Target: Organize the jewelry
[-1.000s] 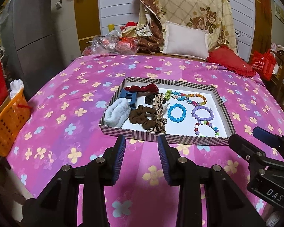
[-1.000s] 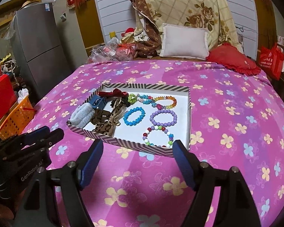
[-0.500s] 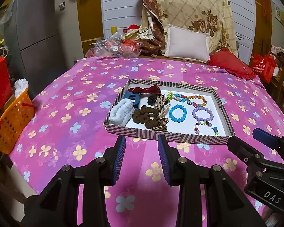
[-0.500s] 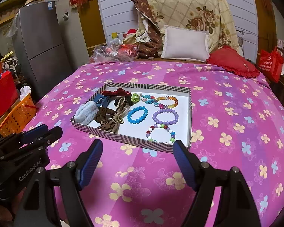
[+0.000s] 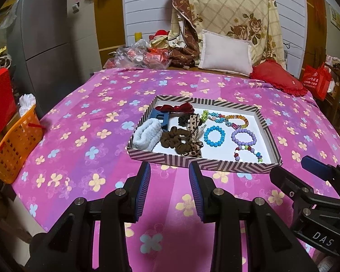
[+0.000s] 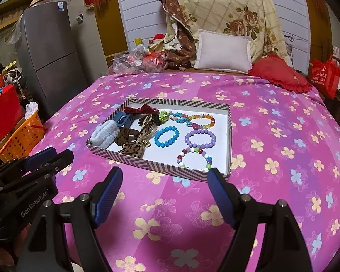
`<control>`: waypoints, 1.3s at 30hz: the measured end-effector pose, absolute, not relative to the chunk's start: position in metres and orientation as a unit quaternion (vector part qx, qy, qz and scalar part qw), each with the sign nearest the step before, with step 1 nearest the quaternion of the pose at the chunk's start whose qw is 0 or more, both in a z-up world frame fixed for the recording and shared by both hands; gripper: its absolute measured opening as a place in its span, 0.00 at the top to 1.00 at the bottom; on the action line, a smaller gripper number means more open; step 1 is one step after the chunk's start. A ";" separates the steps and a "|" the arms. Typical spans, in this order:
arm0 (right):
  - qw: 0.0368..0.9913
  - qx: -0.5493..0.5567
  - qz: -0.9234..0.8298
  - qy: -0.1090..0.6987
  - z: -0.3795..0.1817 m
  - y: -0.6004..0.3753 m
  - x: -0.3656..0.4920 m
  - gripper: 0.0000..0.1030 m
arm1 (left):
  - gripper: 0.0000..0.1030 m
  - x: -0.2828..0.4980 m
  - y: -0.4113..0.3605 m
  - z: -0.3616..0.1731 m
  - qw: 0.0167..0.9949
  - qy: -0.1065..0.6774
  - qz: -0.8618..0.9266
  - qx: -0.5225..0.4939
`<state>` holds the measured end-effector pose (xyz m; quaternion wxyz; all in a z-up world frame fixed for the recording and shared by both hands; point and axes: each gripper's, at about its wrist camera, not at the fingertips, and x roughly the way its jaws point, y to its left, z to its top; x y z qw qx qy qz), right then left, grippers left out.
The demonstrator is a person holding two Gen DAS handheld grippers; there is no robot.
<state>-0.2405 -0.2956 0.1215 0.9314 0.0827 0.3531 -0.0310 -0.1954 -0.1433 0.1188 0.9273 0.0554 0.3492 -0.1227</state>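
Nearest, the left gripper point(image 5: 169, 176) is hovering over the pink bedspread point(image 5: 83, 140) with a narrow gap between its fingers, holding nothing; the right gripper point(image 6: 165, 187) is spreading wide, also empty. The near wall of the striped tray point(image 5: 229, 165) is cutting off the mixed bead bracelet point(image 6: 194, 158). Inside, a blue bracelet point(image 5: 214, 135) is lying left of a purple bracelet point(image 5: 243, 136), with scrunchies point(image 5: 174, 140) tangling leftward. Farther off, a white pillow point(image 5: 225, 53) is leaning by the headboard.
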 end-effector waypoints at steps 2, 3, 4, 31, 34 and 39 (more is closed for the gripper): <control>0.931 0.081 -0.031 0.355 0.121 -0.294 -0.240 0.22 | 0.61 -0.196 -0.143 0.119 0.927 0.350 -0.123 0.056; 0.930 0.081 -0.031 0.356 0.120 -0.294 -0.239 0.22 | 0.61 -0.195 -0.142 0.118 0.927 0.350 -0.122 0.056; 0.930 0.082 -0.030 0.357 0.120 -0.294 -0.239 0.22 | 0.61 -0.195 -0.143 0.118 0.927 0.350 -0.122 0.056; 0.927 0.088 -0.030 0.364 0.112 -0.299 -0.235 0.21 | 0.61 -0.194 -0.148 0.108 0.923 0.359 -0.121 0.065; 0.926 0.088 -0.029 0.365 0.111 -0.299 -0.235 0.21 | 0.61 -0.195 -0.149 0.106 0.922 0.361 -0.122 0.065; 0.925 0.089 -0.028 0.368 0.108 -0.299 -0.234 0.21 | 0.61 -0.194 -0.150 0.105 0.922 0.362 -0.122 0.068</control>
